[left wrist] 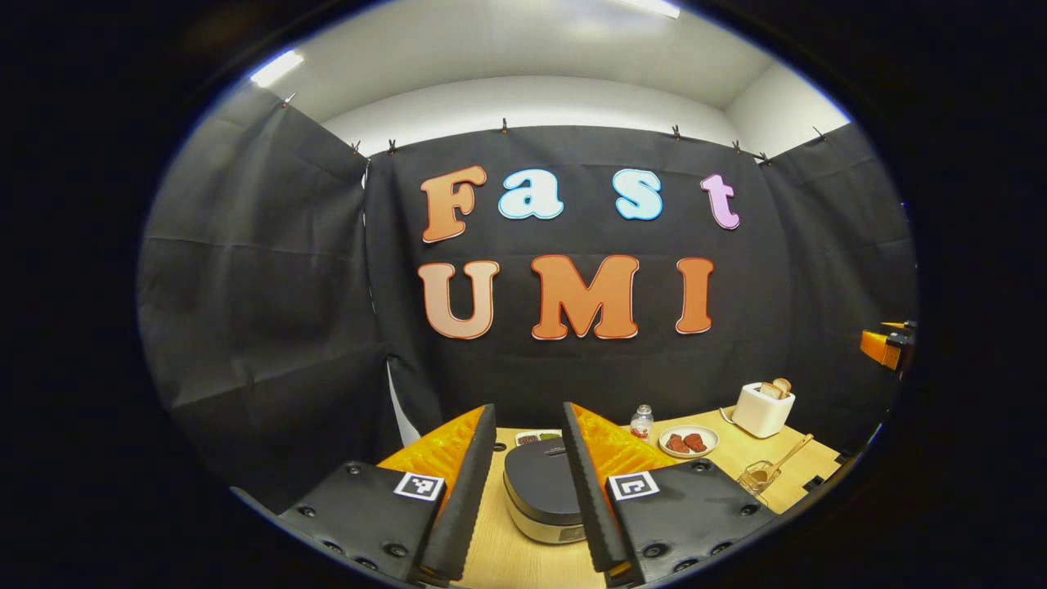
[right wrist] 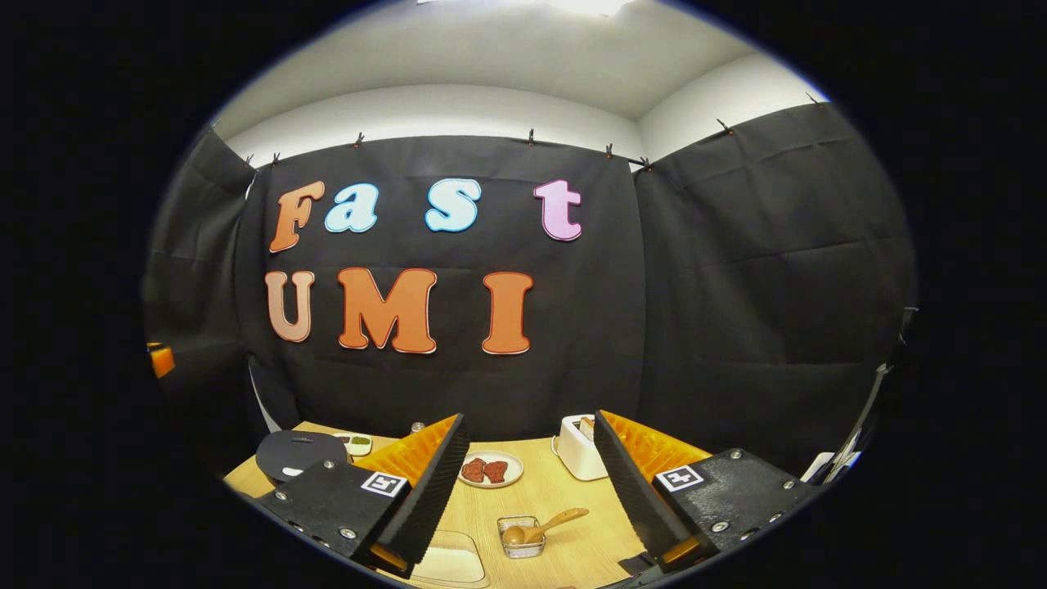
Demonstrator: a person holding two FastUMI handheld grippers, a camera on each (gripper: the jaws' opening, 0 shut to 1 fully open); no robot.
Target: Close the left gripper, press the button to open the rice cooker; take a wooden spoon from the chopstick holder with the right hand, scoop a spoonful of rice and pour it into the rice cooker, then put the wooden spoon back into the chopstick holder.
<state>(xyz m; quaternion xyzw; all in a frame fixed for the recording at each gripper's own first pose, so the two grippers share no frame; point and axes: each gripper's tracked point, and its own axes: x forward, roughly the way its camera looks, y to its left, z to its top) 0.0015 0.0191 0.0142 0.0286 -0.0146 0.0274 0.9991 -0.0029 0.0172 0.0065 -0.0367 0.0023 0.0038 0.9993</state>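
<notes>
**Over the table: both grippers held open, cooker lid down**

On the light wooden table point(right wrist: 564, 499), the round dark-lidded rice cooker point(left wrist: 544, 491) is seen closed between the parted fingers of the left gripper point(left wrist: 527, 491). The right gripper point(right wrist: 532, 491) is likewise spread, empty. The wooden spoon point(right wrist: 544, 525) is propped in the small wire chopstick holder point(right wrist: 521, 537).

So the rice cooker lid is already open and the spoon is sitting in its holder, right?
Not quite. The rice cooker lid is shut, as the left gripper view shows it lying flat on the pot. The spoon is indeed sitting in its holder.
</notes>
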